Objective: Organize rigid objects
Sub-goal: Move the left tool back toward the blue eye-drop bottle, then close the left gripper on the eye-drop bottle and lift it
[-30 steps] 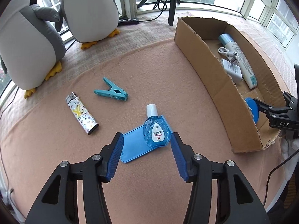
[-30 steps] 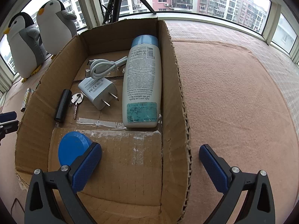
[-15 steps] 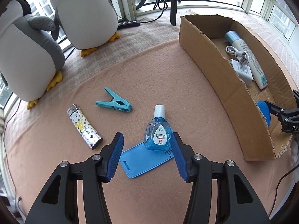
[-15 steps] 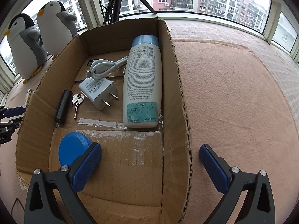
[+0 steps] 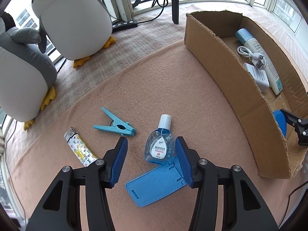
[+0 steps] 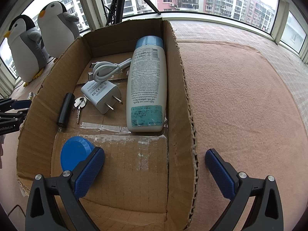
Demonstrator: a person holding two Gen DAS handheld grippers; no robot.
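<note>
Cardboard box [image 6: 181, 88] straddled by wide-open right gripper [image 6: 154, 165], likely steadying it; left gripper [image 5: 150, 159] wide too, bracketing eye-drop bottle [image 5: 159, 148] lying on blue card [image 5: 154, 184] on felt, seemingly lined up for a pinch.

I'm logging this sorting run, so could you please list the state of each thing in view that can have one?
left gripper: open, empty
right gripper: open, straddling the box wall
eye drop bottle: capped, lying on the mat
clothespin: shut
lighter: lying flat
cardboard box: open-topped
lotion bottle: capped, lying in the box
cable: coiled
</note>
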